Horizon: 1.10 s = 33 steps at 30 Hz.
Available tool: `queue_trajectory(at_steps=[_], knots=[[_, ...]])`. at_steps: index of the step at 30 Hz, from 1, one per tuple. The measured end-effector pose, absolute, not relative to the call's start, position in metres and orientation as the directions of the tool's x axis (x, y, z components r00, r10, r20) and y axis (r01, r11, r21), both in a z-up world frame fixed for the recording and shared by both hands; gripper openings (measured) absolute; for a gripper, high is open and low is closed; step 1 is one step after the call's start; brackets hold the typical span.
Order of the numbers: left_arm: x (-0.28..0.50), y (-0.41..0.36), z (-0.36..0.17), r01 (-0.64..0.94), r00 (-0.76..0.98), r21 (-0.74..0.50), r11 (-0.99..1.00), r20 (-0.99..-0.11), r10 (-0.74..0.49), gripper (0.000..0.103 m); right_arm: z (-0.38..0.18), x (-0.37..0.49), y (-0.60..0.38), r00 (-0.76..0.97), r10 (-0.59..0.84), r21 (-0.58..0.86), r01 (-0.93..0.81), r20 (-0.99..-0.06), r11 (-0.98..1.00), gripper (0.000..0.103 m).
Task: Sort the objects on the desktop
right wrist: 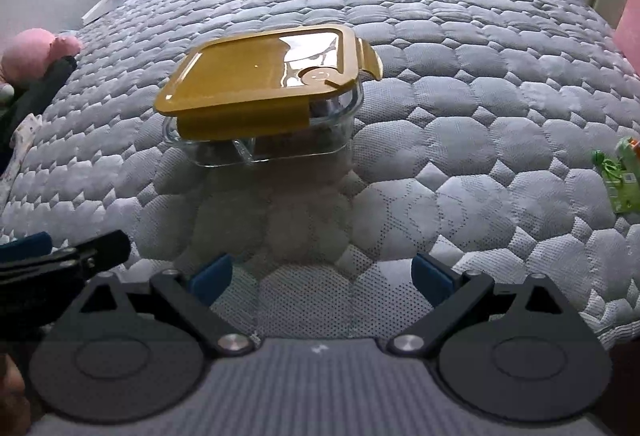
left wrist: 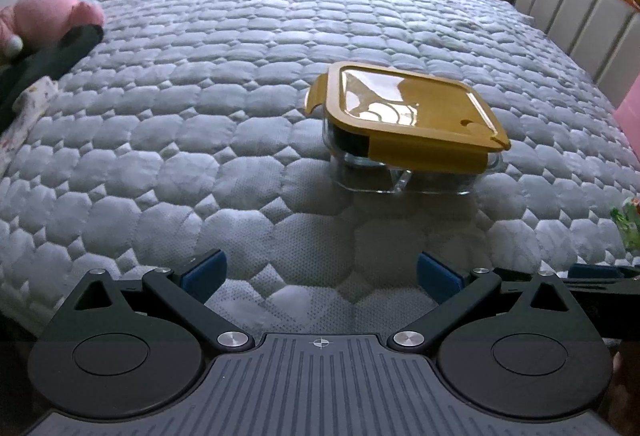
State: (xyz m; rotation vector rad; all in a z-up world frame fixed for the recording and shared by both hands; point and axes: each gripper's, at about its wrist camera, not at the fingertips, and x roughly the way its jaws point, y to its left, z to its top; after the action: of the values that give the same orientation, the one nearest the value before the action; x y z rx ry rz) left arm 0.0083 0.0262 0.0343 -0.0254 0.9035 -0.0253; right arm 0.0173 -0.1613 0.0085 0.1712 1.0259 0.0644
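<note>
A glass food container (left wrist: 404,171) with a mustard-yellow lid (left wrist: 404,103) rests on the quilted grey mattress (left wrist: 200,115), ahead and right of my left gripper (left wrist: 320,276). That gripper is open, blue pads wide apart, nothing between them. In the right wrist view the same container (right wrist: 272,143) and its lid (right wrist: 260,75) lie ahead and slightly left of my right gripper (right wrist: 322,276), which is also open and empty. One side flap of the lid sticks up. Part of the left gripper (right wrist: 64,260) shows at the left edge.
A pink plush toy (left wrist: 44,15) and a dark object (left wrist: 52,59) lie at the mattress's left edge. A green packet (right wrist: 618,175) sits at the right edge. A padded headboard (left wrist: 580,19) stands to the right, curtains and a window behind.
</note>
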Motion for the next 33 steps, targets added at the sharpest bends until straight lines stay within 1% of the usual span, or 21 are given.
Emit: queue_trajectory(at_steps=[5,24,33], knots=[[0.008,0.024,0.031,0.020,0.620,-0.005,1.000,-0.785,-0.016,0.103,0.003,0.019,-0.159,0.508,0.135,0.169,0.021,-0.850,0.985,0.098],[0.018,0.027,0.024,0.014,0.613,-0.019,1.000,-0.790,-0.023,0.103,-0.006,0.021,-0.156,0.501,0.119,0.148,0.018,-0.857,0.989,0.098],[0.021,0.030,0.025,0.001,0.620,-0.034,0.999,-0.784,-0.027,0.103,-0.001,0.019,-0.152,0.539,0.096,0.121,0.011,-0.837,0.993,0.098]])
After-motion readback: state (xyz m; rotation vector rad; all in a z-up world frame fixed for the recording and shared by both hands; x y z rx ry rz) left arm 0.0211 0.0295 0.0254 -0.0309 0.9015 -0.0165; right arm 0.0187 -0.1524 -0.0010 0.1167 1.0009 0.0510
